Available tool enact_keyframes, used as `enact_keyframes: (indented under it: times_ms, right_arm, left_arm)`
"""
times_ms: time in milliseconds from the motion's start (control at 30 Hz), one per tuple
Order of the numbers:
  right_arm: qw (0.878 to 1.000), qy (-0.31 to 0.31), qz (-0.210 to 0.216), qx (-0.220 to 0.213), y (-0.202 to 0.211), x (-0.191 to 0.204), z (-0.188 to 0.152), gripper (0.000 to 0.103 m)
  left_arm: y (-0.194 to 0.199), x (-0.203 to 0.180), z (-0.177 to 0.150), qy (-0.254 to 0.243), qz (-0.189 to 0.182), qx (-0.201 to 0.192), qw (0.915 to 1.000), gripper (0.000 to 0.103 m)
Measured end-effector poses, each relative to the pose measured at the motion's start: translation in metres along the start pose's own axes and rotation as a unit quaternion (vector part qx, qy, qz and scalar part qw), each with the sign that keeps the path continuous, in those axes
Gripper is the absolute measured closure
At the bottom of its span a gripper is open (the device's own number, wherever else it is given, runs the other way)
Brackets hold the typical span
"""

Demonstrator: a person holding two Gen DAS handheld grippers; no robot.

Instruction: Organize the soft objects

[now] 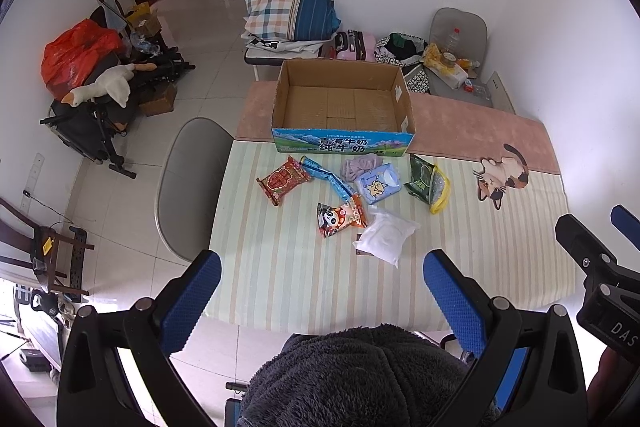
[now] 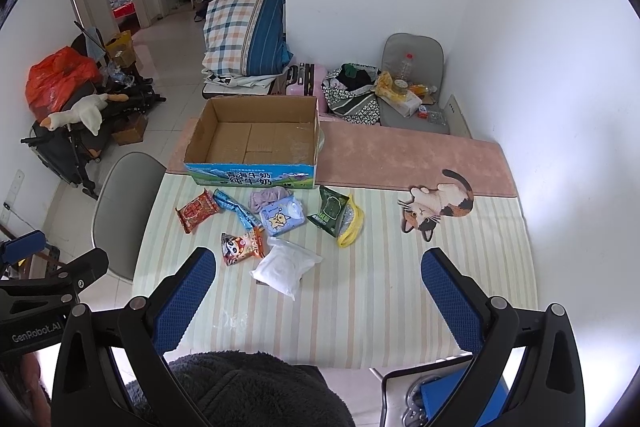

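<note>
Striped cloth covers the counter (image 1: 280, 287); soft packets, among them a white pouch (image 1: 386, 233), lie mid-frame below the empty cardboard box (image 1: 344, 143). Left tool (image 1: 322, 291) and right tool (image 2: 318, 287) hang at bottom, both spread wide, holding nothing.

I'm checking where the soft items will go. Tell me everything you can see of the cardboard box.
The cardboard box is a shallow open-topped carton, plain brown inside, with a blue and green printed front bearing white Chinese characters. It stands upright and empty at the far side of the table, partly on the pink cloth. The packets lie in front of it, apart.
</note>
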State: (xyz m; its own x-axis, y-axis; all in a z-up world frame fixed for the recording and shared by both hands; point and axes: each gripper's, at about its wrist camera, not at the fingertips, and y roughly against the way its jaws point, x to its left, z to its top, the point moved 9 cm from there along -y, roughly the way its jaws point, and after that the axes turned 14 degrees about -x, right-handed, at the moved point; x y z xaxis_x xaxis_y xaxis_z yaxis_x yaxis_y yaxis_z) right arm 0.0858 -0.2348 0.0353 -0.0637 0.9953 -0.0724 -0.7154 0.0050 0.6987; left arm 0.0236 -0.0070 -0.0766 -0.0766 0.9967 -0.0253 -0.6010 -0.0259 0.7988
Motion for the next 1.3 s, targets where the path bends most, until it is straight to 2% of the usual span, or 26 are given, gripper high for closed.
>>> enact_keyframes:
  times_ms: [1000,1300]
  right_arm:
    - [1.000,-0.001,0.002,-0.005,0.009,-0.001,-0.007,0.000]
    - [1.000,0.002,0.003,-0.006,0.010,0.002,-0.007,0.000]
  left_arm:
    - [0.008,-0.005,0.003,0.002,-0.001,-0.003,1.0000,0.000]
    - [0.008,0.006,0.007,0.008,0.001,-0.005,1.0000,0.000]
